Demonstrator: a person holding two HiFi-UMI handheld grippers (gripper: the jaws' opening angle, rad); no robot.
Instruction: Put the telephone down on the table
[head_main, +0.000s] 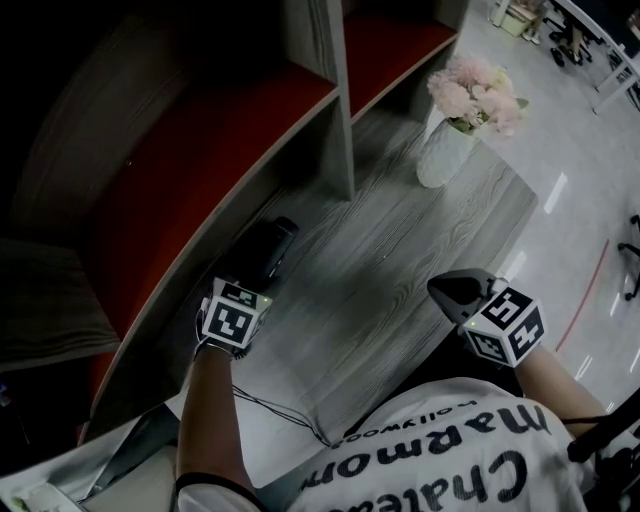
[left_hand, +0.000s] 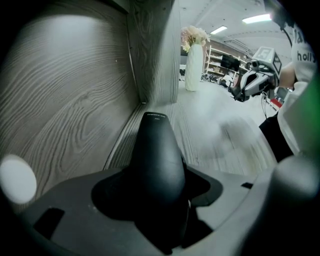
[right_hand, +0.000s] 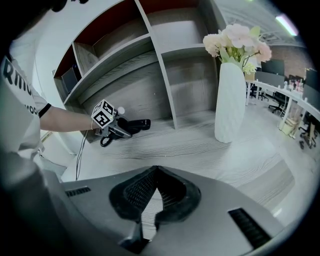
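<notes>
The shelf unit (head_main: 330, 100), a single piece with red back panels, stands along the far edge of the one grey wood-grain table (head_main: 400, 250). This leaves the front of the table bare, probably as the place to set things down. One white vase (head_main: 443, 155) of pale flowers (head_main: 475, 90) stands well to the right, clear of both hands.

There is one telephone handset (head_main: 262, 250), black, lying low over the table just beside the foot of the shelf unit. It points away from the person. Whether its far end already touches the wood I cannot tell.

Of the two claws, the left claw (left_hand: 159, 200) pinches the handset near its rear end and tilts steeply down, as if lowering it to rest. The right claw (right_hand: 155, 172) hangs apart over the near table edge, tips pressed together on nothing and seemingly kept out of the way.

One coiled cord (right_hand: 105, 141) dangles beneath the handset.
</notes>
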